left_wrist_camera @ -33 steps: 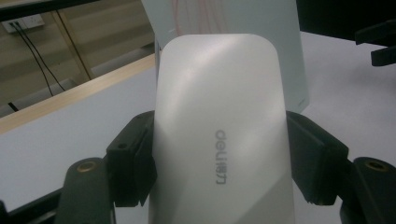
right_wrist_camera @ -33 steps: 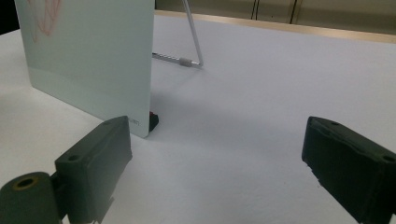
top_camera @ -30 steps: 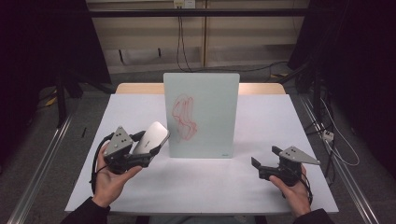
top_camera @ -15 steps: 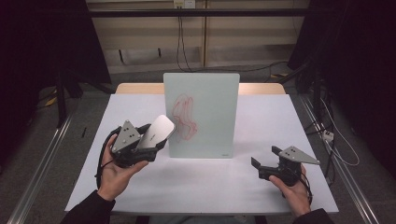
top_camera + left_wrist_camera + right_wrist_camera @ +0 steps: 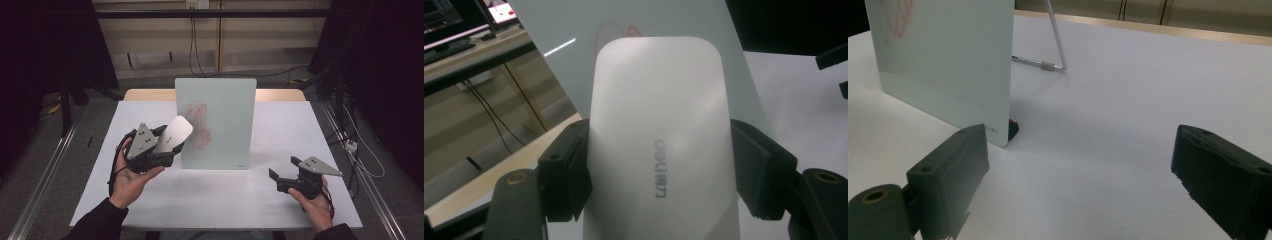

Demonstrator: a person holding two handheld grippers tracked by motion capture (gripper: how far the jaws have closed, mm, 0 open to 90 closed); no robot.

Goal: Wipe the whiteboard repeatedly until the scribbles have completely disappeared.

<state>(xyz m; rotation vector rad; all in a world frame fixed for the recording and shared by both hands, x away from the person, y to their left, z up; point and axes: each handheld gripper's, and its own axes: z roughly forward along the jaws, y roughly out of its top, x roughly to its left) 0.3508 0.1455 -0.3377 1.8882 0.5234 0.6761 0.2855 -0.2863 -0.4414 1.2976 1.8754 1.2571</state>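
A pale glass board stands upright mid-table with a red scribble on its left half. My left gripper is shut on a white eraser, raised and tilted toward the board's left edge, close to the scribble. In the left gripper view the eraser sits clamped between both jaws, with the board and the scribble just behind it. My right gripper rests low near the table's front right, open with nothing between its jaws. In the right gripper view the board's lower corner is at left.
A white table top carries the board. The board's wire stand props it from behind. Metal rails run along the floor on both sides of the table. Cables lie on the floor at the right.
My left gripper has lifted and moved right with the eraser, from beside the board's left edge up to the scribble. The right gripper has stayed put.
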